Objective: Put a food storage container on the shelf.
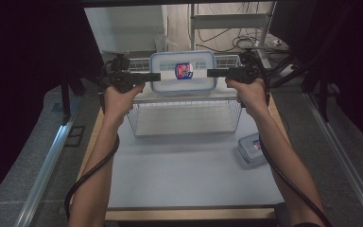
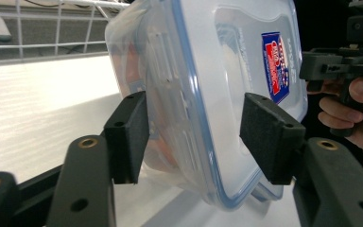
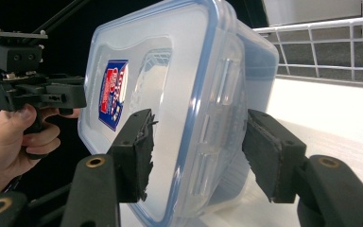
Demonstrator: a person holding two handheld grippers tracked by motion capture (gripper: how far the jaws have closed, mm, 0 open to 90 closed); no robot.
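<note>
Near the frame's centre-left and centre-right, the left gripper [image 1: 155, 75] and right gripper [image 1: 212, 73] are bracketing the clear lidded container [image 1: 183, 71], jaws standing apart, pads seemingly off it. It is resting atop the wire basket [image 1: 184, 116]; it probably handles light, stiff, slick, best gripped at the side rims.

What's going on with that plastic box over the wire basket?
A person has a left gripper and a right gripper, one in each hand, on either end of a clear lidded box that sits on the top of a wire basket. Each gripper's jaws straddle an end of the box, and a small gap shows beside the pads, so it seems loosely gripped or released. A smaller box lies on the table.
</note>
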